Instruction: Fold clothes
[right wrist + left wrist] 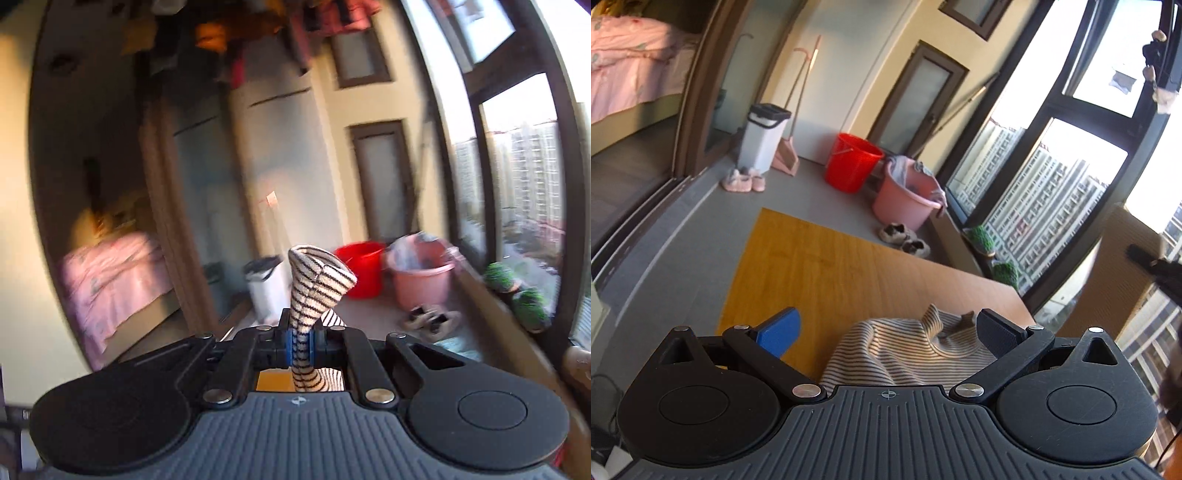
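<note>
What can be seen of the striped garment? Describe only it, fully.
The striped garment looks like a soft knit, cream with thin dark stripes. Most of it lies crumpled on the wooden table, a ribbed edge standing up in a peak. It lies between the wide-open jaws of the left gripper, neither pad on it. Its end is pinched in the shut right gripper and fans out above the jaws, folded double, a seam showing.
</note>
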`<state>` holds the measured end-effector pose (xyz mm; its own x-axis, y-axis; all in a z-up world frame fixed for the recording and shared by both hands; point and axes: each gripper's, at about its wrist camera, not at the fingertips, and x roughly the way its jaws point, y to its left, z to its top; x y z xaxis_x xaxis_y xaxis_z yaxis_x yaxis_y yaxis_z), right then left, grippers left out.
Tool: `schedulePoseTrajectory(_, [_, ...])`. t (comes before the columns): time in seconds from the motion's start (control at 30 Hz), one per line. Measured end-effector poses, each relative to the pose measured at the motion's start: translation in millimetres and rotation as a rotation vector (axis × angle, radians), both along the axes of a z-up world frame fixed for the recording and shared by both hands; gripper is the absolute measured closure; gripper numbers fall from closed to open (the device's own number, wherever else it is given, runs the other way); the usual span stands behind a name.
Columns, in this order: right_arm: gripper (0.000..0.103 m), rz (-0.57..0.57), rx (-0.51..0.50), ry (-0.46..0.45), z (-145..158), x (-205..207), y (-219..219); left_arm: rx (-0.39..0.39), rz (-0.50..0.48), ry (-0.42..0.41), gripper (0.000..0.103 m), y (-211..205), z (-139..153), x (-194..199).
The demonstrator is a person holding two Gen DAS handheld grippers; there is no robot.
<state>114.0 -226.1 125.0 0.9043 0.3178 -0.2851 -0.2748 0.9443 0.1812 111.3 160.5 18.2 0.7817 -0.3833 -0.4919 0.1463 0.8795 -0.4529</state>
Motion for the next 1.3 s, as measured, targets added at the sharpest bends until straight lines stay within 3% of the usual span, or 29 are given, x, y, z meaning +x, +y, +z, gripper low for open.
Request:
schedulePoseTrajectory(0.17, [0.095, 0.13, -0.16, 0.079, -44, 12, 82, -0.019, 0.027, 0.017, 0.0, 15, 0, -9])
schedulePoseTrajectory(0.33, [0.092, 0.2, -0.19, 0.181, -81, 18, 126, -0.026, 0.048, 0.026, 0.0, 26, -1, -12])
schedulePoseTrajectory(0.37, [0.09, 0.231, -0.172, 0.204, -85, 17, 131, -0.026, 0.053, 0.029, 0.0, 28, -1, -12])
schedulePoseTrajectory(0.43, [0.059, 0.287, -0.119, 0.203, -81, 12, 132, -0.026, 0.065, 0.037, 0.0, 32, -3, -12])
schedulePoseTrajectory(0.47, [0.053, 0.31, -0.094, 0.194, -77, 9, 131, -0.027, 0.072, 0.041, 0.0, 34, -4, -12])
schedulePoseTrajectory(0.5, [0.047, 0.321, -0.077, 0.18, -73, 7, 129, -0.029, 0.078, 0.047, 0.0, 35, -5, -11])
schedulePoseTrajectory(0.6, [0.047, 0.302, -0.073, 0.136, -59, 2, 118, -0.046, 0.092, 0.068, 0.0, 39, -10, -9])
schedulePoseTrajectory(0.67, [0.05, 0.285, -0.105, 0.144, -59, 1, 112, -0.06, 0.094, 0.08, 0.0, 40, -13, -7])
schedulePoseTrajectory(0.73, [0.065, 0.282, -0.142, 0.181, -69, 1, 108, -0.064, 0.083, 0.088, 0.0, 36, -15, -6])
schedulePoseTrajectory(0.77, [0.067, 0.295, -0.151, 0.21, -78, 1, 107, -0.062, 0.074, 0.089, 0.0, 34, -15, -6])
schedulePoseTrajectory(0.87, [0.068, 0.364, -0.221, 0.25, -103, -7, 118, -0.052, 0.049, 0.095, 0.0, 26, -17, -5])
schedulePoseTrajectory(1.03, [0.067, 0.426, -0.39, 0.199, -132, -21, 146, -0.036, 0.028, 0.113, 0.0, 15, -20, -3])
schedulePoseTrajectory(1.07, [0.068, 0.419, -0.391, 0.196, -133, -21, 148, -0.033, 0.024, 0.118, 0.0, 14, -21, -3])
schedulePoseTrajectory(1.13, [0.103, 0.398, -0.382, 0.194, -133, -19, 147, -0.027, 0.02, 0.124, 0.0, 11, -22, -2])
schedulePoseTrajectory(1.3, [0.101, 0.261, -0.26, 0.149, -95, -8, 95, -0.031, 0.029, 0.122, 0.0, 13, -21, 0])
